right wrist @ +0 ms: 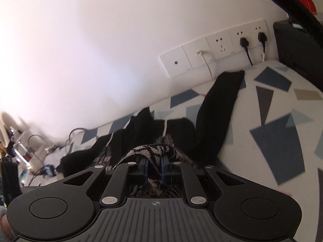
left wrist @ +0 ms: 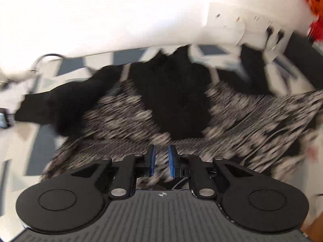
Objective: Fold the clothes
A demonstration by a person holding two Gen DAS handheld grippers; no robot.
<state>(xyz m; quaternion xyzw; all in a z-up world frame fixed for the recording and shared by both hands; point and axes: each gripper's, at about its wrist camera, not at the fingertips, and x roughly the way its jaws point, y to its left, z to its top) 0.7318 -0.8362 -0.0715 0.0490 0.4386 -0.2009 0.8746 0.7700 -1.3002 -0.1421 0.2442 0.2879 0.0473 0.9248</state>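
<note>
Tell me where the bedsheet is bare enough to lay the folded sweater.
Bare sheet lies right of the black sleeve, below the wall sockets. Left is crowded: cables and clutter beside the sweater held by the right gripper.

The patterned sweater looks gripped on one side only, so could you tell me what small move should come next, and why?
Probably close the left gripper on the patterned sweater hem. It is open with knit between its fingers, while the right gripper is already shut on a bunched edge. Holding both sides would let the fold carry evenly.
</note>
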